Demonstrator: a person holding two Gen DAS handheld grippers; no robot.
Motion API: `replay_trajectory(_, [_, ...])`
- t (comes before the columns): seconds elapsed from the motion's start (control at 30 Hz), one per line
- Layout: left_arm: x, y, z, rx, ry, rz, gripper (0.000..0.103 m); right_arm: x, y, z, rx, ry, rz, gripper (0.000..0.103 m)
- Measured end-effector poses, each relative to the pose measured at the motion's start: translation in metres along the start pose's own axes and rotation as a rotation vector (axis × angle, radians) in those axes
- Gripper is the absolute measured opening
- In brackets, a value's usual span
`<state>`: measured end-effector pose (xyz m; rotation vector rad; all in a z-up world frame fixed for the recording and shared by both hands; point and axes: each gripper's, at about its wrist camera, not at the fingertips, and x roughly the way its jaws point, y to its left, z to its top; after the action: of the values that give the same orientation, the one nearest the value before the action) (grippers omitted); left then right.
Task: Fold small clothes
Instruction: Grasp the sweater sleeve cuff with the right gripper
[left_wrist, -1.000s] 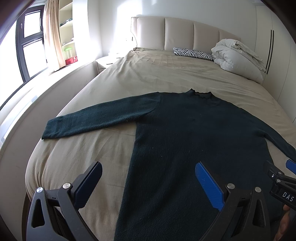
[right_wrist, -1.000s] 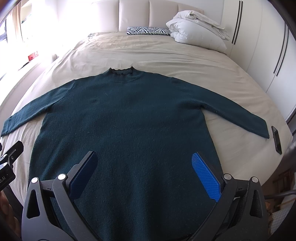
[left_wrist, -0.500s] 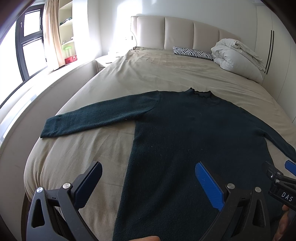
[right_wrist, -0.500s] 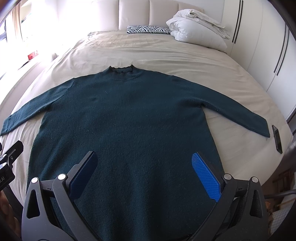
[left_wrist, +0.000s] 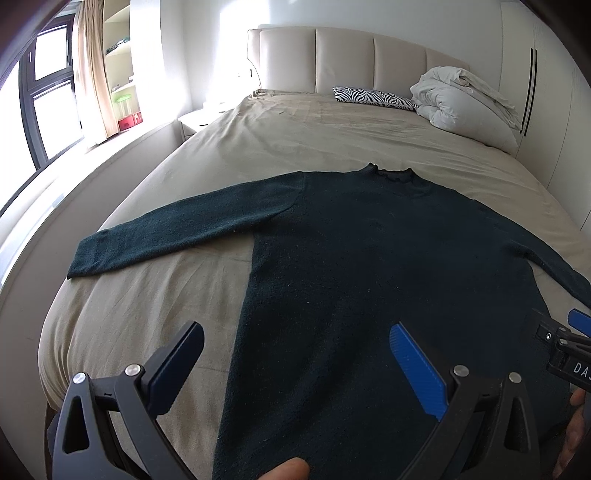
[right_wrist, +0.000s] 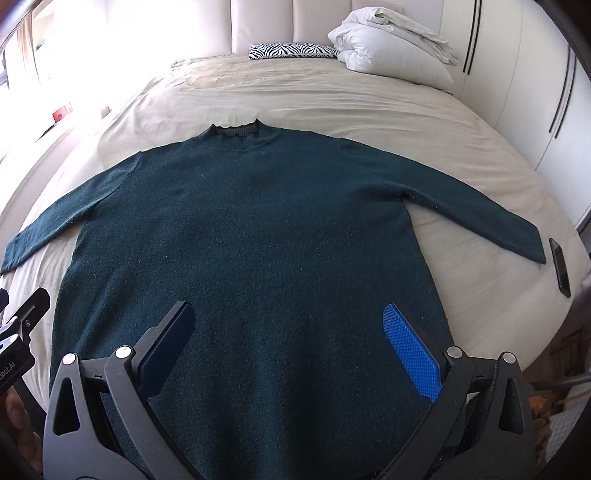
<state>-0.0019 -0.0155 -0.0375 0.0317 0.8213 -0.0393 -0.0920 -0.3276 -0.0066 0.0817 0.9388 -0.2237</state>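
A dark green sweater (right_wrist: 251, 229) lies flat on the bed (right_wrist: 332, 96), sleeves spread out. Both grippers, left (left_wrist: 295, 363) and right (right_wrist: 286, 339), hang above its bottom part, jaws wide apart and holding nothing.

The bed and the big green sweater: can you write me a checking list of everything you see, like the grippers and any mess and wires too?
Surface: beige bed, sheet slightly wrinkled.
Job's things: dark green sweater flat, sleeves spread, unfolded.
Clutter: black phone beyond the right cuff; zebra pillow; bundled white duvet.
Grippers: left gripper and right gripper open over the hem, holding nothing.
Cables: nothing seen.
Surroundings: padded headboard, window with curtain, white wardrobe.
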Motion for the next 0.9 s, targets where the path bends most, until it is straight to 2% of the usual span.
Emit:
replay_trajectory(0.13, [0.013, -0.001, 0.004, -0.01, 0.024, -0.051, 0.103, 0.01, -0.014, 0.003, 0.027, 0.023, 0.032, 0.103])
replay_trajectory(0.23, [0.027, 0.001, 0.008, -0.048, 0.038, -0.133, 0.103, 0.018, -0.043, 0.007, 0.088, 0.03, 0.071, 0.103])
replay_trajectory(0.33, [0.04, 0.002, 0.011, -0.093, 0.057, -0.172, 0.103, 0.024, -0.093, 0.011, 0.189, 0.014, 0.12, 0.103])
replay_trajectory(0.47, [0.058, -0.003, 0.016, -0.081, 0.133, -0.162, 0.103, 0.034, -0.194, 0.014, 0.388, -0.039, 0.136, 0.101])
replay_trajectory(0.5, [0.061, -0.002, 0.018, -0.086, 0.139, -0.155, 0.103, 0.036, -0.227, 0.012, 0.459, -0.059, 0.143, 0.095])
replay_trajectory(0.53, [0.062, -0.003, 0.02, -0.088, 0.131, -0.144, 0.103, 0.039, -0.256, 0.009, 0.525, -0.073, 0.138, 0.085])
replay_trajectory(0.57, [0.062, -0.003, 0.022, -0.087, 0.114, -0.137, 0.103, 0.042, -0.283, 0.005, 0.584, -0.08, 0.129, 0.08])
replay_trajectory(0.63, [0.064, -0.004, 0.027, -0.091, 0.1, -0.156, 0.103, 0.054, -0.344, -0.006, 0.722, -0.089, 0.119, 0.064])
replay_trajectory(0.7, [0.072, -0.008, 0.033, -0.092, 0.115, -0.181, 0.102, 0.068, -0.391, -0.021, 0.86, -0.082, 0.124, 0.057])
replay_trajectory(0.8, [0.084, -0.015, 0.039, -0.113, 0.148, -0.26, 0.101, 0.093, -0.444, -0.039, 1.021, -0.068, 0.157, 0.056])
replay_trajectory(0.9, [0.094, -0.021, 0.043, -0.138, 0.177, -0.35, 0.092, 0.117, -0.478, -0.045, 1.117, -0.074, 0.19, 0.056])
